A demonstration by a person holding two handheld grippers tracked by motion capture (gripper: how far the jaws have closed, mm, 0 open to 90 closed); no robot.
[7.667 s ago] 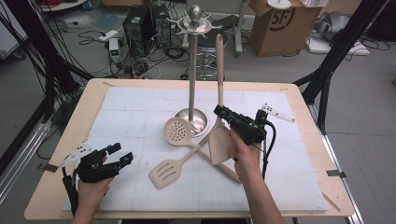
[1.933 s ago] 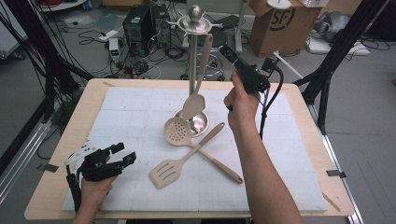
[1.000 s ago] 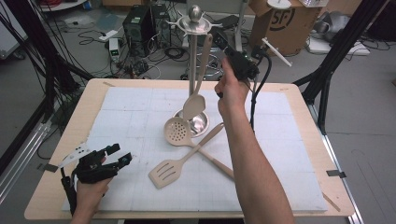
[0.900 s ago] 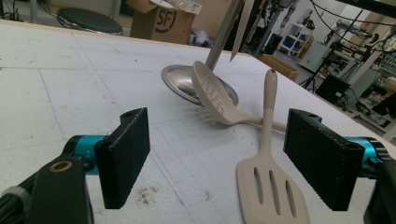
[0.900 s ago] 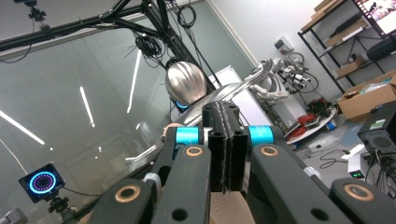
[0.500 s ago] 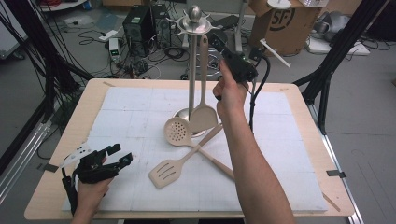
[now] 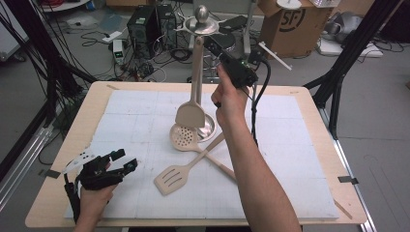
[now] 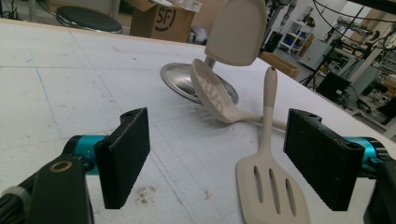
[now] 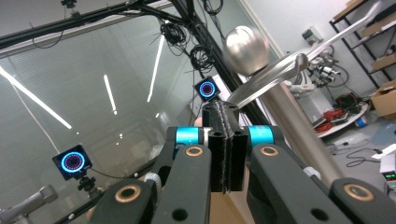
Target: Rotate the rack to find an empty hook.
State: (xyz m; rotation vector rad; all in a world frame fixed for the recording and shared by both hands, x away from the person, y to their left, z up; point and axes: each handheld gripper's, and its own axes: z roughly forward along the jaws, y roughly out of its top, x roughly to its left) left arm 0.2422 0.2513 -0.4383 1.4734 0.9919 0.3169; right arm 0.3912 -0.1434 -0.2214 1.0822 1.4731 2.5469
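right hand-held gripper (image 7: 217, 47) clenched on the spatula (image 7: 192, 108) handle beside the stand (image 7: 201, 26); left hand-held gripper (image 7: 123, 160) released.

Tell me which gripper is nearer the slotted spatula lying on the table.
Left. The left gripper rests on the table beside the slotted spatula; the right gripper is raised by the rack's top.
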